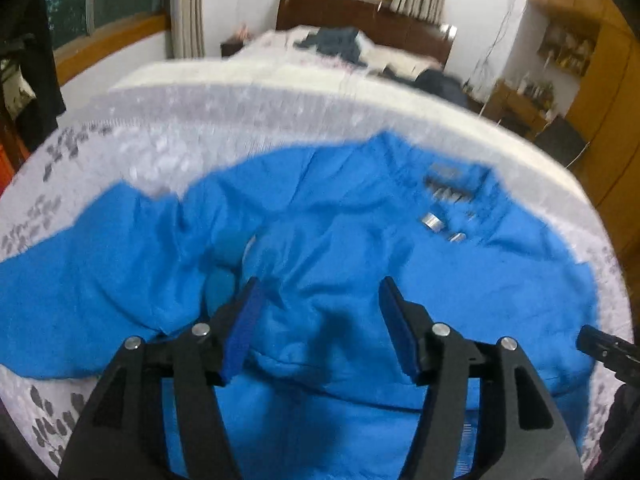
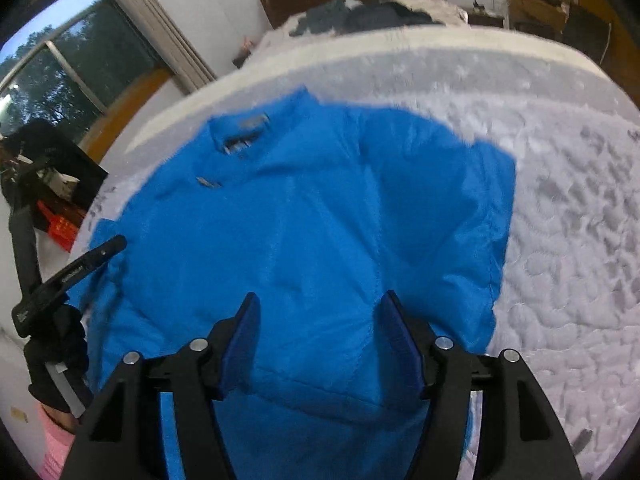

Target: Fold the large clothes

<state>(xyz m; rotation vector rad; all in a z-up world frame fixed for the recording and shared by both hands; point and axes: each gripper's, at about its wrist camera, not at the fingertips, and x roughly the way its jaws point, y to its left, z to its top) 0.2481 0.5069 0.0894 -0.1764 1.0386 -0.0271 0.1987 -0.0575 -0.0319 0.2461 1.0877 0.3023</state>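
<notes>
A: Across the lower half of both views lies a bed [image 1: 224, 120] with a grey-patterned quilted cover; windows [image 2: 60, 64] with curtains sit upper left, a dark headboard [image 1: 360, 16] at the top, wooden shelves [image 1: 560, 48] upper right.

B: And the blue jacket [image 1: 360, 240]?

A: Spread on the cover, collar toward the top of the frame, filling the centre. The left gripper [image 1: 318, 284] is above it, fingers spread apart, holding nothing. The right gripper [image 2: 318, 298] likewise, fingers apart, empty, over the jacket's lower part.

B: Anything else?

A: Dark clothes [image 1: 336, 40] heaped near the headboard. The left gripper shows at the left edge of the right view.
</notes>
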